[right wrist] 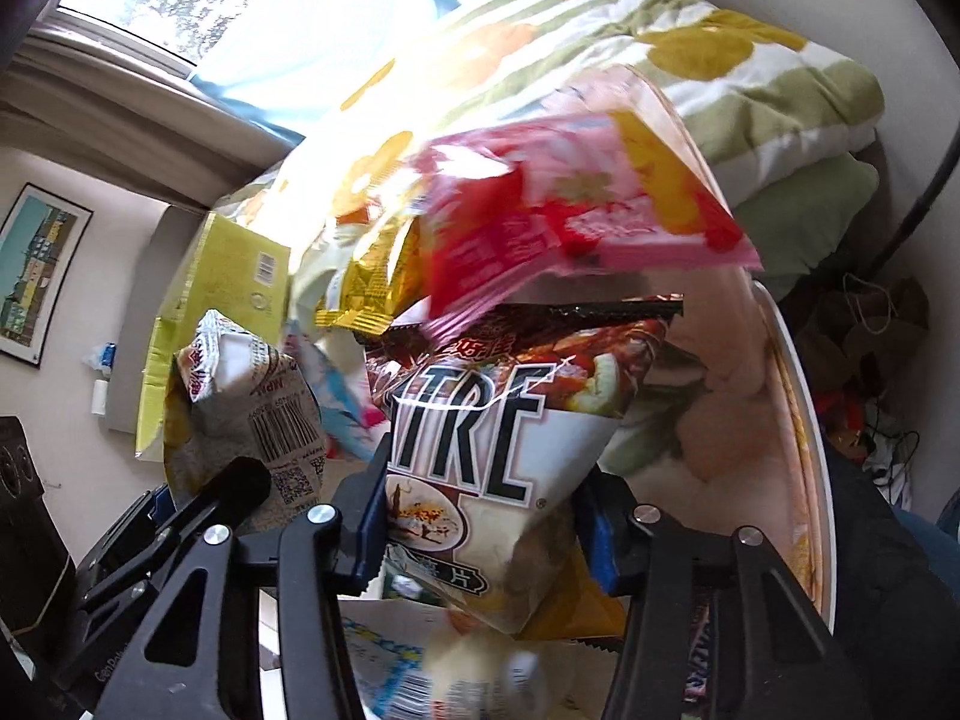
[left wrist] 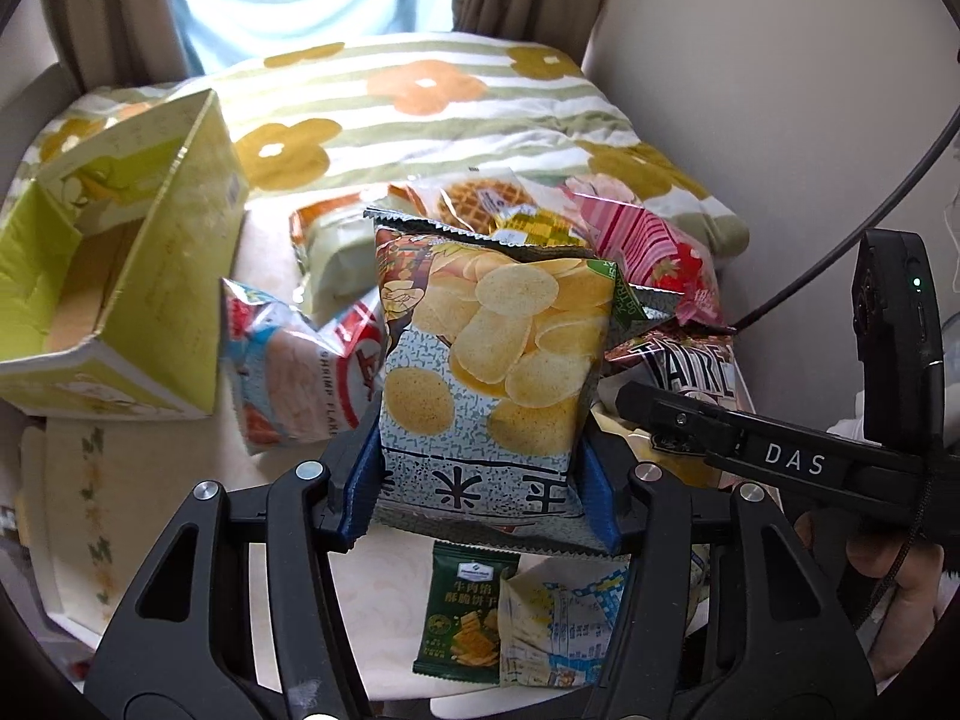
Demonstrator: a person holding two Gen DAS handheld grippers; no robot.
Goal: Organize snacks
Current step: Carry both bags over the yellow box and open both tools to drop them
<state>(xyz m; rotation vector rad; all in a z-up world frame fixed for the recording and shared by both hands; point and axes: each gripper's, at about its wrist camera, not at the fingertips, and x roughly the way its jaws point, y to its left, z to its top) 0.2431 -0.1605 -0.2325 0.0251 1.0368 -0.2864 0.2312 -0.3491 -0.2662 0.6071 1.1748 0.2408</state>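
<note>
My left gripper [left wrist: 480, 492] is shut on a potato chip bag [left wrist: 498, 360] and holds it upright above the table. My right gripper [right wrist: 480, 534] is shut on a brown and white snack bag [right wrist: 492, 420] with big black letters, lifted and tilted. That bag [left wrist: 690, 366] and the right gripper's body [left wrist: 780, 456] show at the right of the left wrist view. A pink strawberry bag [right wrist: 540, 228] lies behind it. An open yellow-green cardboard box [left wrist: 120, 276] stands at the left.
Several snack packs lie piled on the table: a shrimp flake bag [left wrist: 300, 372], a waffle pack [left wrist: 480, 198], a green cracker pack [left wrist: 468, 612], a blue and white pack [left wrist: 558, 630]. A flowered blanket [left wrist: 420, 102] lies behind. A wall stands at the right.
</note>
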